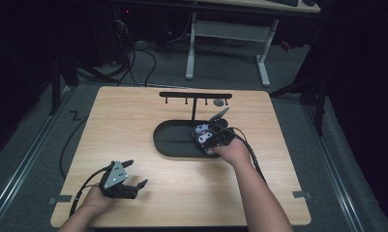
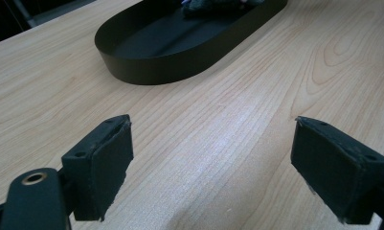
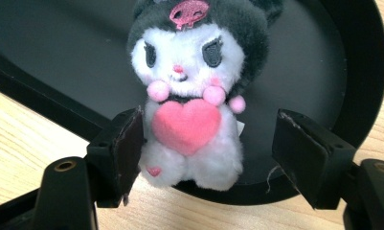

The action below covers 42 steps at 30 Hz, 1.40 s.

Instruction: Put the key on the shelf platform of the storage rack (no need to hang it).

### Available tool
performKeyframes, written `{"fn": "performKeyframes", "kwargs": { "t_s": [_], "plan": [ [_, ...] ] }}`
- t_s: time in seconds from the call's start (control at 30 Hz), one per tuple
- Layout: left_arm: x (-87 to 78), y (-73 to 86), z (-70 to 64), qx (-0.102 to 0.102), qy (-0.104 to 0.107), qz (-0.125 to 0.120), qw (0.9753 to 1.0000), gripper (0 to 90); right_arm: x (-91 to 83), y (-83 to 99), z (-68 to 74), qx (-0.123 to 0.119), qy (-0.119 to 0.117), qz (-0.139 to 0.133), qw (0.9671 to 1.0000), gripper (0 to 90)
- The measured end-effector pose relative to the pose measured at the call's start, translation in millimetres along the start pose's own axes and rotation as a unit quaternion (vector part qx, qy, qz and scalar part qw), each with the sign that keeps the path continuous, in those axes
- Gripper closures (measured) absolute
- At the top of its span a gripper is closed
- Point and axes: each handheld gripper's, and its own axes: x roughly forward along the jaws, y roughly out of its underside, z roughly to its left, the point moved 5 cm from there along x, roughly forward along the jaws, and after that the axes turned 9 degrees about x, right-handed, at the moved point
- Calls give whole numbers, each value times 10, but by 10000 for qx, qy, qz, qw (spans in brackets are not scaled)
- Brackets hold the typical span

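A small plush toy [image 3: 192, 91] with a black hood, white face and pink heart lies at the right end of the black oval tray [image 3: 352, 62], its feet over the near rim. My right gripper [image 3: 213, 139] is open around its body; the left jaw touches its side and the right jaw stands apart. In the high view my right gripper [image 1: 204, 135] sits over the tray's [image 1: 170, 145] right end. My left gripper [image 1: 131, 180] is open and holds nothing above the bare wood near the front left, its jaws [image 2: 211, 143] pointing toward the tray [image 2: 146, 72].
A black T-shaped rack [image 1: 195, 95] with hooks stands behind the tray, with a small grey round item [image 1: 219, 102] near its right end. The wooden table [image 1: 133, 125] is bare on the left. A white-legged desk [image 1: 225, 34] stands on the floor beyond.
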Motion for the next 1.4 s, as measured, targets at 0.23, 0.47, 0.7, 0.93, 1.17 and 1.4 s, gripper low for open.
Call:
{"fn": "performKeyframes", "kwargs": {
  "t_s": [0.23,0.47,0.7,0.93,1.17,1.4],
  "plan": [
    [0,1,3,-12,5,6,10000,154,-63,17,-12,-76,62,-19,10000,201],
    [1,1,2,-9,3,6,10000,154,-143,54,4,-161,96,-89,9998,162],
    [2,0,2,-13,-1,1,10000,154,-219,98,66,-316,117,-242,9991,152],
    [8,-2,0,-3,-3,11,10000,154,-215,239,36,-291,69,-325,9990,146],
    [18,-3,0,11,7,63,10000,154,-204,438,-26,-224,-16,-527,9984,150],
    [23,-3,-6,40,-4,101,9999,154,-204,665,-40,-134,-117,-817,9965,148]
  ]
}}
